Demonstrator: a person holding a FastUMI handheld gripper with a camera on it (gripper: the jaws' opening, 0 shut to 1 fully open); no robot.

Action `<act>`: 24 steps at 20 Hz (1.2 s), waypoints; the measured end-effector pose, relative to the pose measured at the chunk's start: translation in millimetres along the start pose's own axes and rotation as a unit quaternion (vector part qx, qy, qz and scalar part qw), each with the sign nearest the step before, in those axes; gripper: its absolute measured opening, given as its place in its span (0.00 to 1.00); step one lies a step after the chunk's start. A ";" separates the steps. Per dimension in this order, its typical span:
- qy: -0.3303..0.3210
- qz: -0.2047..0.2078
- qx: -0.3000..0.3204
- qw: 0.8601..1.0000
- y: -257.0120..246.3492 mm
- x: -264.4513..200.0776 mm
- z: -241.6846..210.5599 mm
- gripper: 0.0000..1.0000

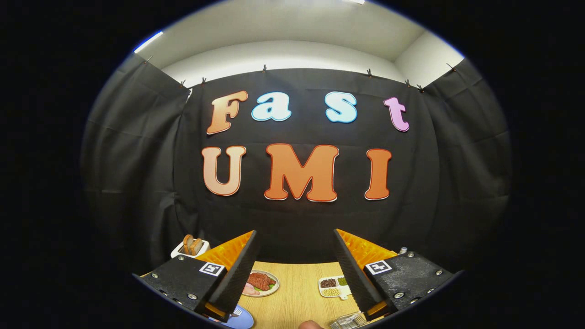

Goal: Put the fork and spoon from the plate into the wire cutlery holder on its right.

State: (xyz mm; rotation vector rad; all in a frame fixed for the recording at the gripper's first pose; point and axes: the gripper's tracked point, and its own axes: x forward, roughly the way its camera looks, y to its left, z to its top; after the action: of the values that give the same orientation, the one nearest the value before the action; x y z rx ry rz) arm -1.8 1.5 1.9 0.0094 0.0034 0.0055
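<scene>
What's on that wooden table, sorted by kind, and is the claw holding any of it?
Food dishes: 3, toaster with bread, meat plate, bean tray
Cutlery things: 2, blue plate, wire holder
Total: 5
Claw is open, holding nothing.

A light wooden table (297, 292) was seen beyond the fingers. A white toaster (189, 248) holding bread slices was set at its far left. A plate of meat and greens (259, 283) was placed near the middle, and a white divided tray of beans (334, 286) lay well apart from it to the right. At the near edge, part of a blue plate (241, 318) bearing a fork (236, 312) was seen, and a wire cutlery holder (349, 320) stood to its right.
</scene>
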 end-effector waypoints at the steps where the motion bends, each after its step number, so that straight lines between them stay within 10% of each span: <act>1: -0.002 -0.001 0.001 1.000 -0.5 0.0 1.5 0.96; 24: 0.198 0.088 -0.006 0.976 87.8 -19.9 -113.1 0.96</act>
State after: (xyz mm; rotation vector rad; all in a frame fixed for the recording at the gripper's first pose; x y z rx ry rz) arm -22.5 90.3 -110.3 -0.0042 0.4007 0.1846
